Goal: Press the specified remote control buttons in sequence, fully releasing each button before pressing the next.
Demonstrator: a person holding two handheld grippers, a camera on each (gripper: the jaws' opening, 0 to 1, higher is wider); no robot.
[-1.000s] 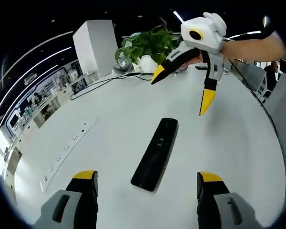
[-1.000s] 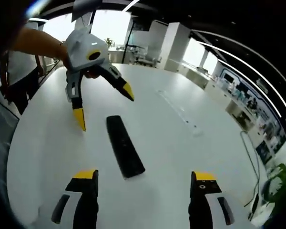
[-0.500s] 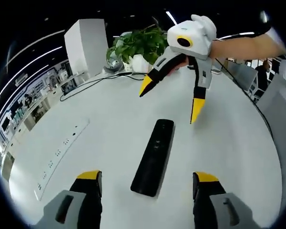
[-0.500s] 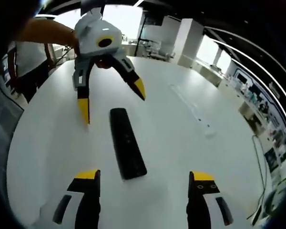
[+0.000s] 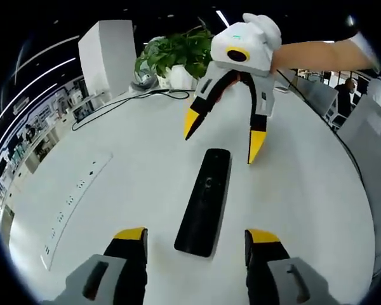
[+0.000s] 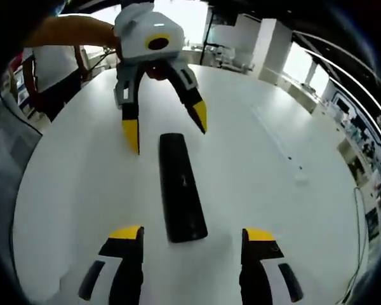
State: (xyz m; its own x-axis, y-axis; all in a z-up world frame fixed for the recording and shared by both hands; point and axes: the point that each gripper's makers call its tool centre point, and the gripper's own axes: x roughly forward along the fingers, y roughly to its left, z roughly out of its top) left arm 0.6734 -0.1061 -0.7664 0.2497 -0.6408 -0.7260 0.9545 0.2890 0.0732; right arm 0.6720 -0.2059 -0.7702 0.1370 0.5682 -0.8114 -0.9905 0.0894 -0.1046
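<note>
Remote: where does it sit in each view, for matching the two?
Left gripper view: remote lies centre, between the jaws, right gripper past its far end.
Right gripper view: remote centre, left gripper beyond.
Shared landmark: table.

Place: an open-plan office or showroom floor.
Bench: a large white rounded bench (image 5: pixel 133 165) with a flush strip of power sockets (image 5: pixel 68 204) set into its top.
Greenery: a potted plant (image 5: pixel 171 54) at the bench's far edge, a black cable (image 5: pixel 124 105) trailing beside it.
Structure: a white square column (image 5: pixel 105 60); long ceiling light strips (image 6: pixel 343 60).
Background: rows of desks and lit displays (image 5: pixel 25 140) along the wall, too blurred to identify.
</note>
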